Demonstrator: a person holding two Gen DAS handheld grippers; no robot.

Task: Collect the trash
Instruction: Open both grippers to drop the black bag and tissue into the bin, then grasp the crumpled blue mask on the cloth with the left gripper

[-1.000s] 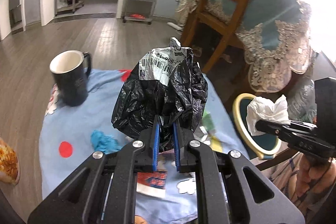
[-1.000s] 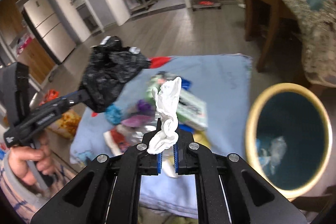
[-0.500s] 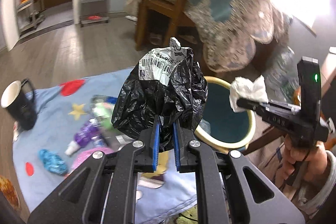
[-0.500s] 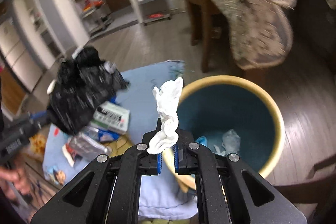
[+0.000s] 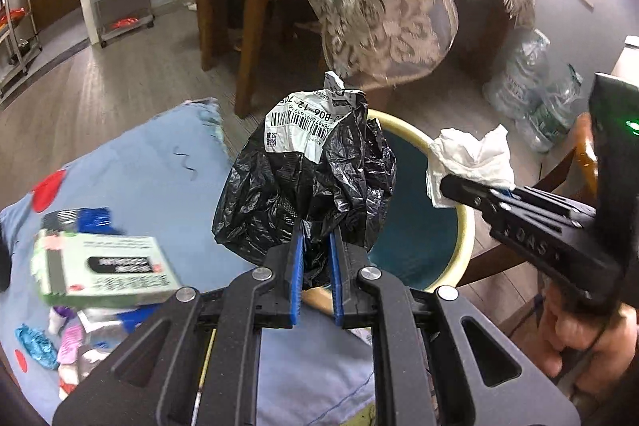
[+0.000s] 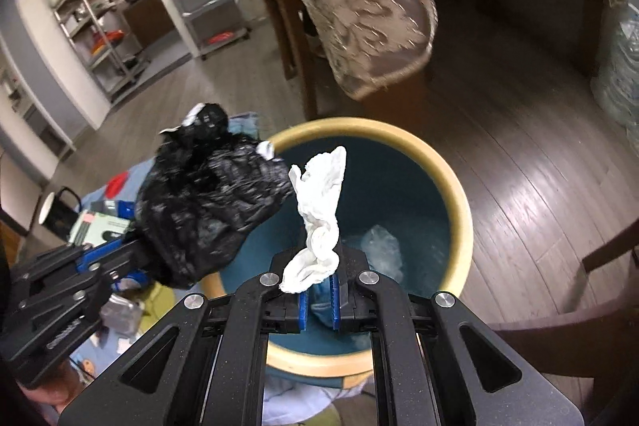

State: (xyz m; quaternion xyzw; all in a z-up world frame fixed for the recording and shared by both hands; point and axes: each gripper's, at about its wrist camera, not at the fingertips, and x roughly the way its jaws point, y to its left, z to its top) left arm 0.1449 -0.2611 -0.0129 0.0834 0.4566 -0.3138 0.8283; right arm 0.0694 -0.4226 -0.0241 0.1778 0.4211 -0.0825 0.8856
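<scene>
Left wrist view: we see the left claw (image 5: 316, 262) clenched on a crumpled black bag (image 5: 307, 182), in front of the bin (image 5: 459, 202) rim. Right wrist view: right claw (image 6: 318, 300) grips a white tissue (image 6: 319, 222) — over the open bin (image 6: 455, 194), bag just left.

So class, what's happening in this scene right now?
A person is clearing trash with a handheld claw in each hand. The left claw is shut on a crumpled black plastic bag; the right claw is shut on a white tissue. Both are held over the yellow-rimmed bin, not yet dropped. More litter lies on the blue cloth.
</scene>
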